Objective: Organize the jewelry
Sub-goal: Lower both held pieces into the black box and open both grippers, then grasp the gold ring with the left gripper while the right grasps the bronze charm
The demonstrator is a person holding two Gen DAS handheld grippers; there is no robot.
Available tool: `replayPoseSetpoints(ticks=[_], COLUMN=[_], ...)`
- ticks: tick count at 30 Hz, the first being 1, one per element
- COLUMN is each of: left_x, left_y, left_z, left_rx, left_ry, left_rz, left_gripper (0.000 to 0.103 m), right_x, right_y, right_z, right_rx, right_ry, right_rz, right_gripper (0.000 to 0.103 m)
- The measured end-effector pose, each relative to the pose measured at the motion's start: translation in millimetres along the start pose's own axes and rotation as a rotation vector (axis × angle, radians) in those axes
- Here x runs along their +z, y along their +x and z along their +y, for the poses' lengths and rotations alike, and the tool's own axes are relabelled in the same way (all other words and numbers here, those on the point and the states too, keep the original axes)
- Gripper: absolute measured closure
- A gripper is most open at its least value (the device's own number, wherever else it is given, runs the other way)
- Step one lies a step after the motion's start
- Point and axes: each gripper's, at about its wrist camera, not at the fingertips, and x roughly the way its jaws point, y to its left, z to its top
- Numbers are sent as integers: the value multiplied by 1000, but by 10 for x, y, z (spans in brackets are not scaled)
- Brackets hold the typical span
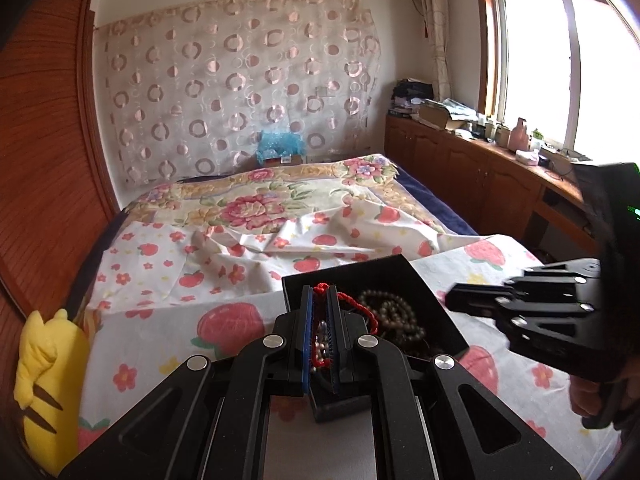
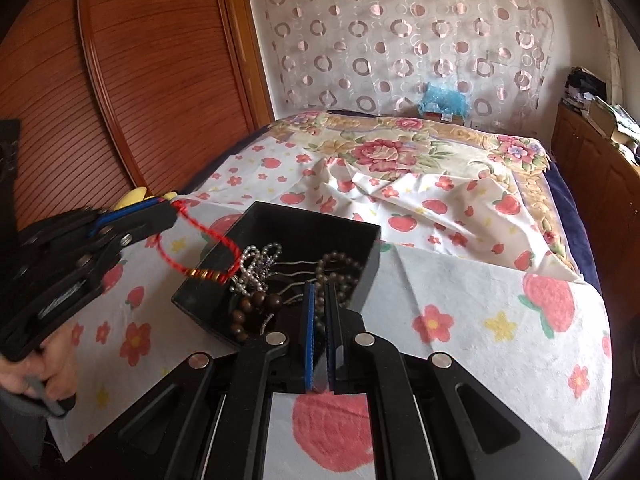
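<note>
Left gripper (image 2: 170, 203) clamps red cord bracelet (image 2: 200, 248) over black box (image 2: 360, 280); right gripper (image 2: 320, 300) closed, empty; strawberry-print bedsheet (image 2: 460, 312) beneath, wooden wardrobe (image 2: 140, 60) beyond.

Bed (image 2: 460, 304) is covered by a strawberry-print sheet (image 2: 448, 208); a floral blanket (image 2: 400, 148) and black box (image 2: 360, 256) are laid on it.

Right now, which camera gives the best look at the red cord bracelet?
The right wrist view: the red cord bracelet hangs as a full loop from the left gripper over the black box. The left wrist view shows only bits between the jaws.
</note>
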Motion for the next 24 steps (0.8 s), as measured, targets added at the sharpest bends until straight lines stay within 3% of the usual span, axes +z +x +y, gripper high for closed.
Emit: replayPoseSetpoints(ticks=[3,5,6,9,12,16,19,24], left_x=[13,19,15,0,-60,-180,-283,-478], left_y=[59,85,79,84,28,-55,-76,-124], left_z=[-20,-33,-32,-37,-43,-122,-200,-296], left_rx=[-9,-9,-6,-2,0,-10,3,1], left_ry=[1,7,7,8,18,73,132,188], left_rz=[6,11,4,0,2,11,29,67], left_gripper=[96,80,65,59,36,14,8,8], right_x=[-74,-135,-167,-248,-329,-491,-588,-755], right_y=[-66,-115,-133,-176,-224,-300,-326,-332], right_z=[-31,-49,-60,-106,-110,-70,-2,86], right_rx=[-8,-8,-6,-9,-5,0,-2,5], right_ry=[-7,-9,-7,-3,-9,-21,-37,-62], right_rz=[-3,-5,-5,-6,-2,5,10,38], right_gripper=[97,97,97,97,97,95,73,70])
